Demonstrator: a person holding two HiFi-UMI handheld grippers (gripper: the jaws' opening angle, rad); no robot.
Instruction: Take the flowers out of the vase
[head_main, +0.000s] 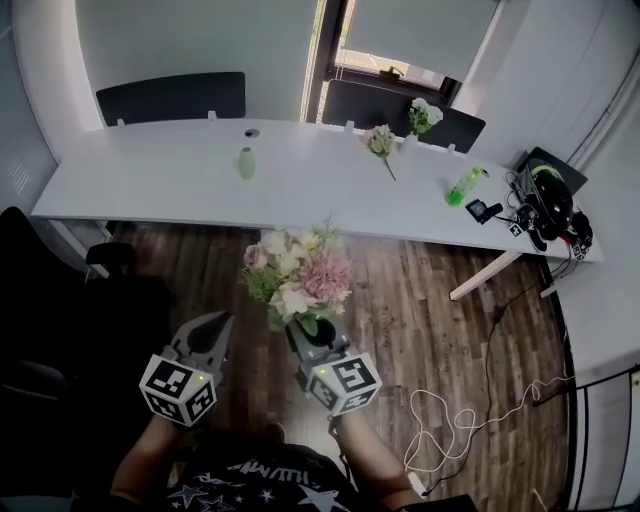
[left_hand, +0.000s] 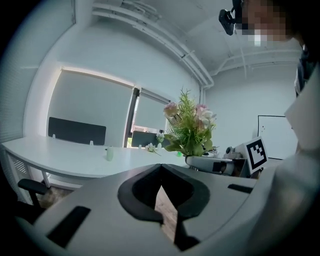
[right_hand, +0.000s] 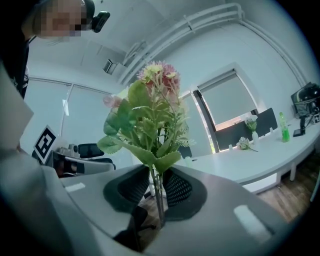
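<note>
Right gripper view showed your right gripper (right_hand: 157, 186) pinching the stems of the bouquet (right_hand: 146, 112), upright and well short of the white table (head_main: 150, 182). Your left gripper (left_hand: 161, 175), just beside it, had its fingers pressed together on nothing. A pale green vase (head_main: 247, 163) stood on that table.

My right gripper (head_main: 312, 338) is ahead of me over the floor (head_main: 420, 300), short of the table (head_main: 150, 175), with the flowers (head_main: 300, 272) standing up from its jaws by their stems. My left gripper (head_main: 218, 328) is just left of it, apart from it, with nothing between its jaws. On the table beyond, an upright bottle (head_main: 247, 163) stands left of middle. Right of it lies a loose flower (head_main: 381, 143), and behind that stands a vase (head_main: 422, 118) at the far edge. Further right lies a second bottle (head_main: 465, 186). Chairs (head_main: 172, 97) stand behind the table.
</note>
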